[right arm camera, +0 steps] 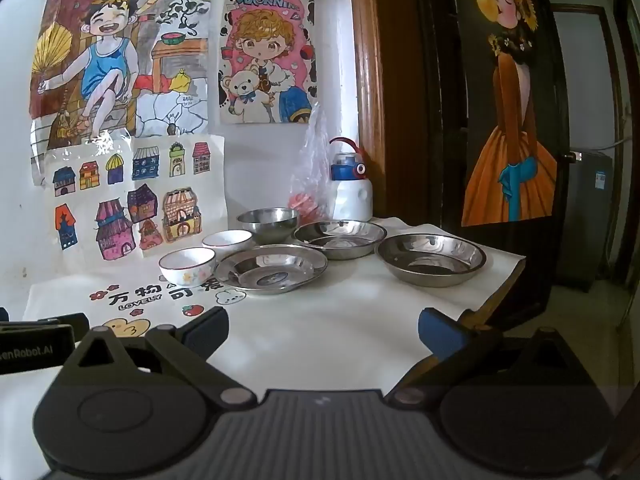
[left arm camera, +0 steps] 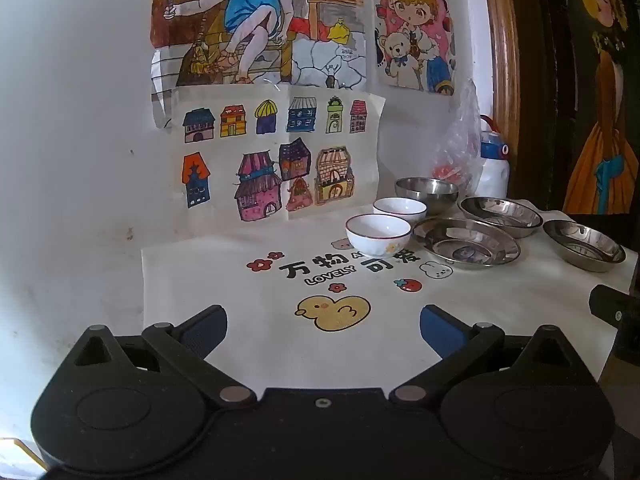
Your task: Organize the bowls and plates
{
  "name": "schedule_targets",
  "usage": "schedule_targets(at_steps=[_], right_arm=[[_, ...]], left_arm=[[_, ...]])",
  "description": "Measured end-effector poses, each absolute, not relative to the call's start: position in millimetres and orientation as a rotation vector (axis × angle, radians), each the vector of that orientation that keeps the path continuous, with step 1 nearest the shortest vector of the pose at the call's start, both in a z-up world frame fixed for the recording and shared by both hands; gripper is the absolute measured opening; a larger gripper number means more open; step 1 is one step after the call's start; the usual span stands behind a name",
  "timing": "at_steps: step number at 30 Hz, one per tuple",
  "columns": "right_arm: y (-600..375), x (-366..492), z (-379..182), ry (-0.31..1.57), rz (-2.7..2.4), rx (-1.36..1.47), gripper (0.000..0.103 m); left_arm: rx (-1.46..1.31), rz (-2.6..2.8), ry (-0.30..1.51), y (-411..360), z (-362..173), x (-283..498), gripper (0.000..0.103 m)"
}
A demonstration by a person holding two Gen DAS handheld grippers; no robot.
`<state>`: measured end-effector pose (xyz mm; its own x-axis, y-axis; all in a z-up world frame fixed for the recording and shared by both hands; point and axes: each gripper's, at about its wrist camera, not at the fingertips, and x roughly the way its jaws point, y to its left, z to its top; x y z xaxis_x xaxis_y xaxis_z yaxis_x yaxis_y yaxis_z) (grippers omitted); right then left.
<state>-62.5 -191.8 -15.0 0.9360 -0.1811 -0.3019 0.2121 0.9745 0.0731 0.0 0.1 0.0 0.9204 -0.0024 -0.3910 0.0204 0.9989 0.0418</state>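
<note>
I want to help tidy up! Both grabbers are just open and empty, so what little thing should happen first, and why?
Probably move the right gripper toward the nearest steel plate. It sits alone by the cloth's edge, apart from the other two plates, so stacking could begin there. The left gripper is open too, far from the dishes.

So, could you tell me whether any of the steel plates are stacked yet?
No, the three steel plates lie apart on the cloth.

Your left gripper (left arm camera: 323,330) is all matte black with blue ribbed finger pads (left arm camera: 440,330) and silver pivot pins. Your right gripper (right arm camera: 323,330) matches, plus a grey ribbed centre plate.
</note>
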Motion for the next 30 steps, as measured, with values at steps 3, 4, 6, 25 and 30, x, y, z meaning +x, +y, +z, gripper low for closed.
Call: schedule_targets(at_steps=[3, 4, 6, 25, 30], right_arm=[[-191.1, -61.9, -14.8, 0.302, -0.201, 0.107, 0.103], [-190.9, -61.7, -14.7, 0.302, -0.201, 0.106, 0.103], [-190.6, -61.5, -14.7, 0.303, -0.199, 0.105, 0.103], [-189.8, -60.4, -16.7, 0.309, -0.201, 0.103, 0.103], [-190.2, -58.5, -16.8, 0.309, -0.203, 0.104, 0.103]], left_arm=[[0.039, -0.013, 0.408, 0.2, 0.2, 0.2, 0.102], [0.039, -0.013, 0.409, 0.3, 0.2, 0.3, 0.102], [0.040, -0.013, 0.407, 0.3, 0.2, 0.2, 0.102], [0.033, -0.014, 0.404, -1.4, -0.2, -0.3, 0.102], [0.031, -0.016, 0.403, -1.3, -1.7, 0.1, 0.102]])
